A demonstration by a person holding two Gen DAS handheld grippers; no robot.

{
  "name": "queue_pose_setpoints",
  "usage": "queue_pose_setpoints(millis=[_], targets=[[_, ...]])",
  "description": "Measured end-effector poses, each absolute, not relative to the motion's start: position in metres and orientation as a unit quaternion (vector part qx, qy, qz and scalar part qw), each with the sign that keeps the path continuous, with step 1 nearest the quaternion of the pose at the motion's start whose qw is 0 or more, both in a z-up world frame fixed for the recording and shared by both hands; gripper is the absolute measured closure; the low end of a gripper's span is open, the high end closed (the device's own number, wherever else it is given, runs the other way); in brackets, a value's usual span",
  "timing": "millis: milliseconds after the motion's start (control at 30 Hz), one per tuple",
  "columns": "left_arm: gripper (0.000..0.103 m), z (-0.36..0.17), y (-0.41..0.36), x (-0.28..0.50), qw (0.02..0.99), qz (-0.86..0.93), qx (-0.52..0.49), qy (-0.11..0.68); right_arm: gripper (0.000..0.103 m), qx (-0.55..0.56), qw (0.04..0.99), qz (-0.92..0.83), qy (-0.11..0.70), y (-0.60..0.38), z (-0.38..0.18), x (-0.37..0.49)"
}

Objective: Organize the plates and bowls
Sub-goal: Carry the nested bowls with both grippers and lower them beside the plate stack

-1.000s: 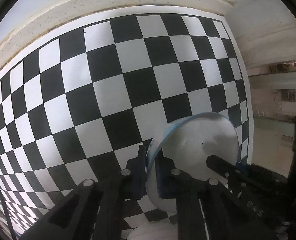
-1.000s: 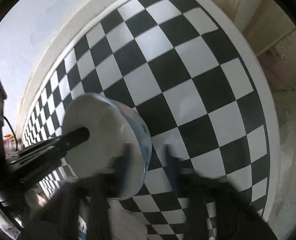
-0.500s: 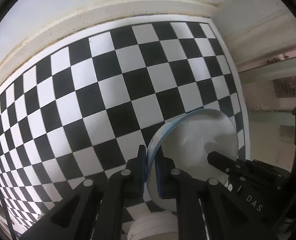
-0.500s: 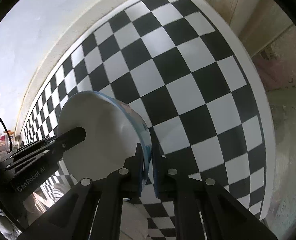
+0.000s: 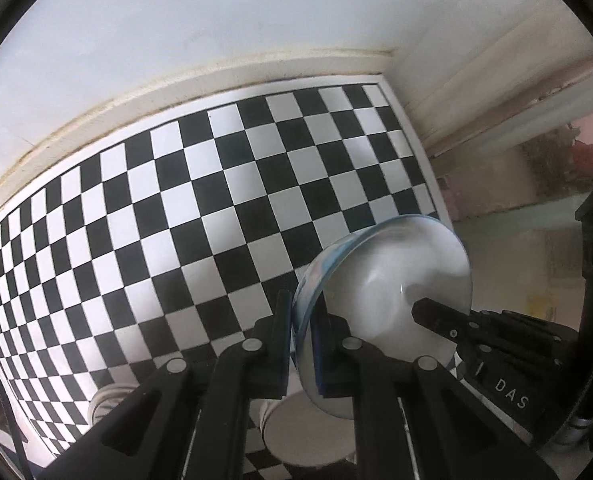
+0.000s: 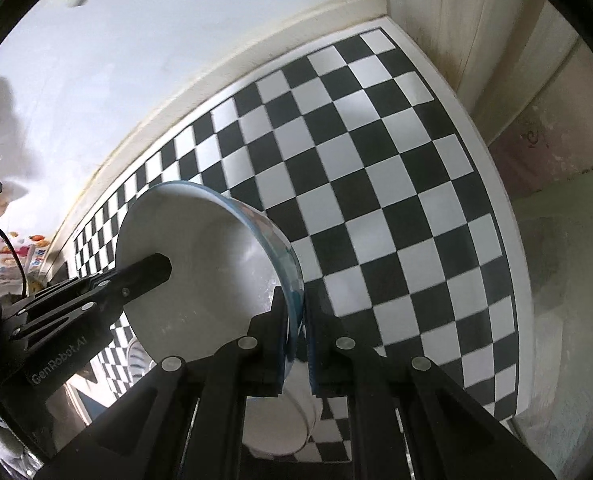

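Note:
A white bowl with a blue-patterned outside (image 5: 388, 280) hangs in the air above the checkered table, held by both grippers on opposite rims. My left gripper (image 5: 302, 320) is shut on its left rim. My right gripper (image 6: 296, 312) is shut on its right rim; the bowl's inside (image 6: 200, 276) faces left in the right wrist view. Each gripper's fingers show across the bowl in the other's view. A white bowl (image 5: 308, 436) stands on the table right below, also in the right wrist view (image 6: 280, 424).
The black-and-white checkered mat (image 5: 176, 216) covers the table up to a cream wall ledge (image 5: 216, 80) at the back. The mat's right edge (image 6: 492, 184) meets a wooden panel. Another white dish (image 5: 104, 400) lies at the lower left.
Both grippers have lifted the bowl higher and pulled back from the mat. More of the wall shows, and the white bowl below has come into view.

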State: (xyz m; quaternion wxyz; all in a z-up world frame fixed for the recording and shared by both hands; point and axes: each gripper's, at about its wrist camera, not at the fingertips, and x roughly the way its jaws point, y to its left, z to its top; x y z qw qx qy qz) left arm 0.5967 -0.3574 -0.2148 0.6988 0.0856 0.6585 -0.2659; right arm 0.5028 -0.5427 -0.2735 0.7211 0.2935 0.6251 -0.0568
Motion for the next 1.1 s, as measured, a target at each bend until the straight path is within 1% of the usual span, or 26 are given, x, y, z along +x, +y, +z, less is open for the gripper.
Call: queue_pose_setpoints(millis=[267, 467, 767, 967, 1100], targets=[[0.096, -0.185, -0.343, 0.562, 0.709, -0.285, 0.089, 0.639, 0.094, 0.292, 0.738, -0.054, 0.605, -0.526, -0.233, 0.461], [0.096, -0.181, -0.329, 0.532, 0.709, -0.289, 0.1, 0.635, 0.094, 0.288, 0.742, -0.053, 0.603, -0.509, -0.225, 0.434], [0.096, -0.222, -0.311, 0.506, 0.676, -0.281, 0.109, 0.673, 0.094, 0.303, 0.711, -0.048, 0.633, -0.489, -0.264, 0.403], [0.096, -0.257, -0.307, 0.496, 0.657, -0.263, 0.123, 0.696, 0.094, 0.304, 0.692, -0.052, 0.652, -0.481, -0.297, 0.4], [0.096, -0.269, -0.305, 0.494, 0.651, -0.256, 0.13, 0.703, 0.094, 0.302, 0.684, -0.053, 0.662, -0.477, -0.312, 0.4]])
